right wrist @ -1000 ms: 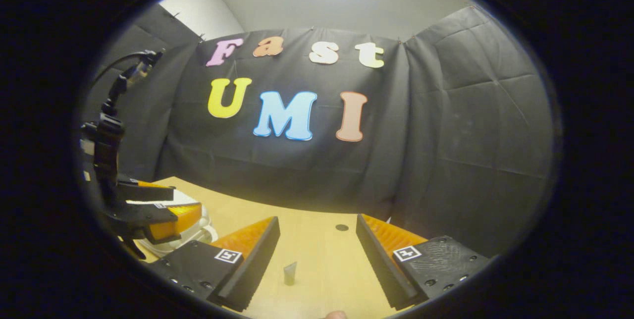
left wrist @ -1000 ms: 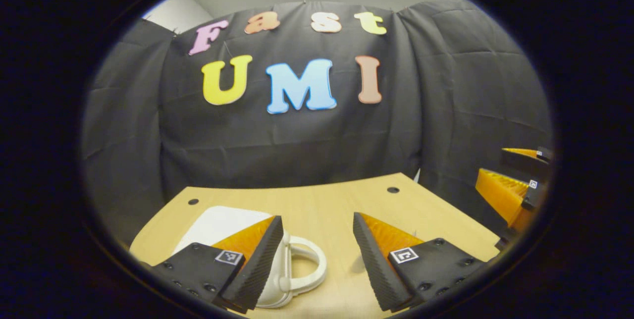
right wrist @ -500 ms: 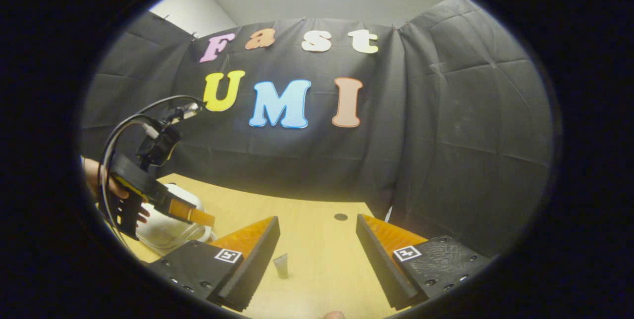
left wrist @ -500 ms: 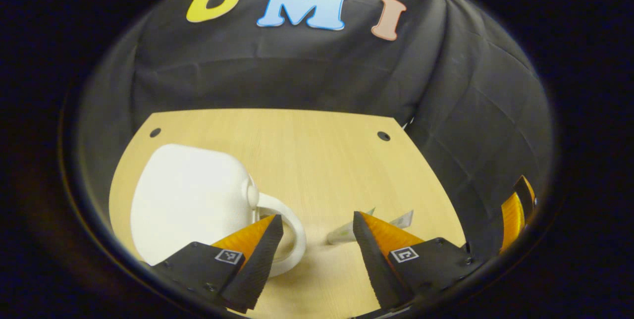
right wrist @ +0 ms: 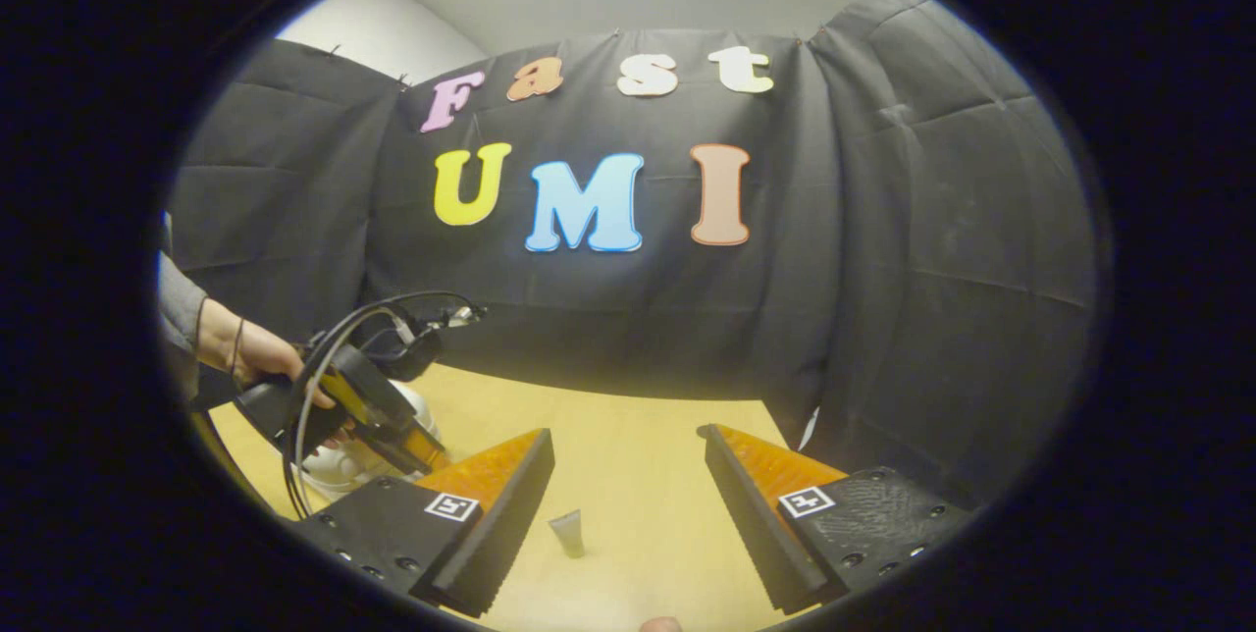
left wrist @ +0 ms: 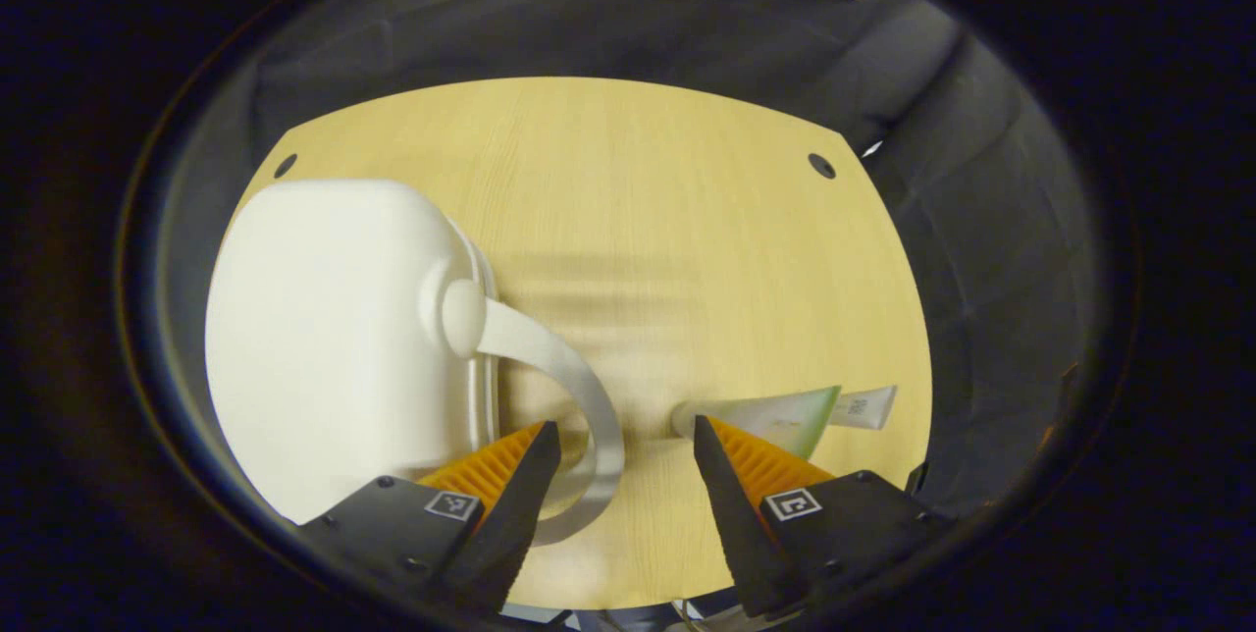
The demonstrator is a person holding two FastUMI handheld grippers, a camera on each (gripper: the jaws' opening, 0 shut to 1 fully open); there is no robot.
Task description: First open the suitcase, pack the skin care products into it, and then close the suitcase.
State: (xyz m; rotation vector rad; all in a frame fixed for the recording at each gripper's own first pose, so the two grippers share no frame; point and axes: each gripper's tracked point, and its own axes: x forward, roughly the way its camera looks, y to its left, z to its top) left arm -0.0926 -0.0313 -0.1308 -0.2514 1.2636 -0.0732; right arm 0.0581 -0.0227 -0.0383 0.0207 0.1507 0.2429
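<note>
The left tool points steeply down, fingers spread wide and holding nothing, over the handle of the closed white suitcase. A skin care tube lies just right on the bare counter. The right tool hovers wide, empty, above the tube's end, well clear of the counter's far edge.

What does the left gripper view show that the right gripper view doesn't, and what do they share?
Left gripper view: the closed white suitcase from above with its looped handle, and the left gripper open near that handle. Right gripper view: a hand holding the left gripper, and the right gripper open over the wooden table. Both: the table, the suitcase and the skin care tube.
</note>
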